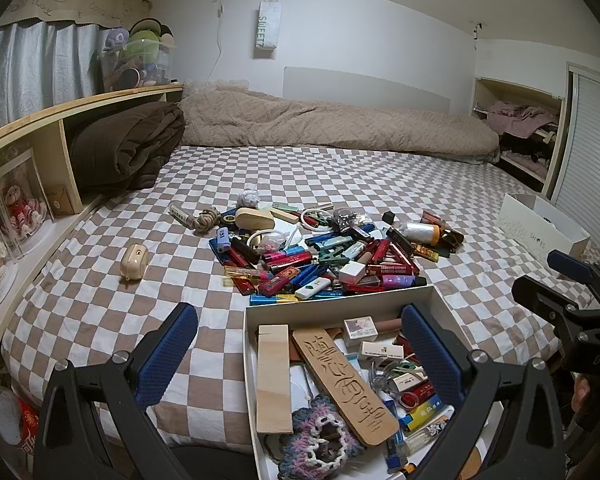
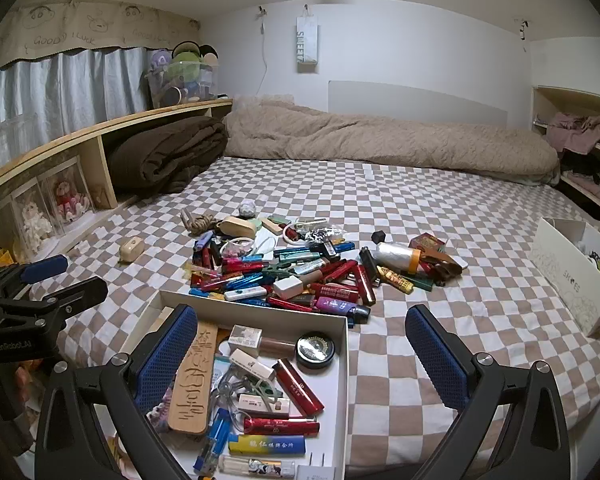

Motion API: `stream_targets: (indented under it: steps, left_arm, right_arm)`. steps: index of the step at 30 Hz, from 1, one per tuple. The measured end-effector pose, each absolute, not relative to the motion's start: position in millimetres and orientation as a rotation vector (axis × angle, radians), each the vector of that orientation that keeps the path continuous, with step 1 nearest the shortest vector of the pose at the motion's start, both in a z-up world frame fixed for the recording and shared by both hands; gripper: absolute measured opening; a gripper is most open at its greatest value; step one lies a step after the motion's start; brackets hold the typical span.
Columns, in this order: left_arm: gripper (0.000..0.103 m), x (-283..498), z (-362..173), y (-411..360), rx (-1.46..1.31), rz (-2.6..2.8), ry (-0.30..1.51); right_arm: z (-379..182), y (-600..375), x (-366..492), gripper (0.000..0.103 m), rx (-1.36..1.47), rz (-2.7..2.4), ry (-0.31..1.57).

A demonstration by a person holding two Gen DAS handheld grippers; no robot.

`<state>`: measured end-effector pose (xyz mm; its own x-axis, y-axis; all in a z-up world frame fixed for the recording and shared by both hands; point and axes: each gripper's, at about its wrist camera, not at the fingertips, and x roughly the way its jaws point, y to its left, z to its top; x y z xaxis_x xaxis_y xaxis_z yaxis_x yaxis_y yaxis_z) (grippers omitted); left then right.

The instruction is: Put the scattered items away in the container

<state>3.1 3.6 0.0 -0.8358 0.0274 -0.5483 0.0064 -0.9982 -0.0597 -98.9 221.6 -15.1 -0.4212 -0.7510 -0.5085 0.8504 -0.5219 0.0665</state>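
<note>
checkered bed (image 1: 300,184) spread with a heap of lighters (image 1: 324,256) just beyond the white container (image 1: 340,300), itself part filled and holding a wooden plaque (image 1: 344,384) carved with characters. further off, a white box (image 2: 572,276) marked "shoes", a hanging bag (image 1: 267,26) reading "sweetz", a valance (image 2: 80,26) lettered "good luck". left gripper (image 1: 300,356) and right gripper (image 2: 300,356) both spread wide, grasping nothing.

The bed sheet (image 1: 340,184) is checked brown and white. The container (image 2: 342,360) is white (the folded blanket (image 1: 140,144) dark brown).
</note>
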Motion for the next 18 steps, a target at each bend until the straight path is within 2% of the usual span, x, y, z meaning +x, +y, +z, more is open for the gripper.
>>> stream_targets:
  steps: [18]
  left_arm:
    - [0.103,0.9,-3.9,5.0,-0.91,3.002,-0.088]
  right_arm:
    - [-16.3,216.2,-100.1,0.103,0.603,-2.014,0.264]
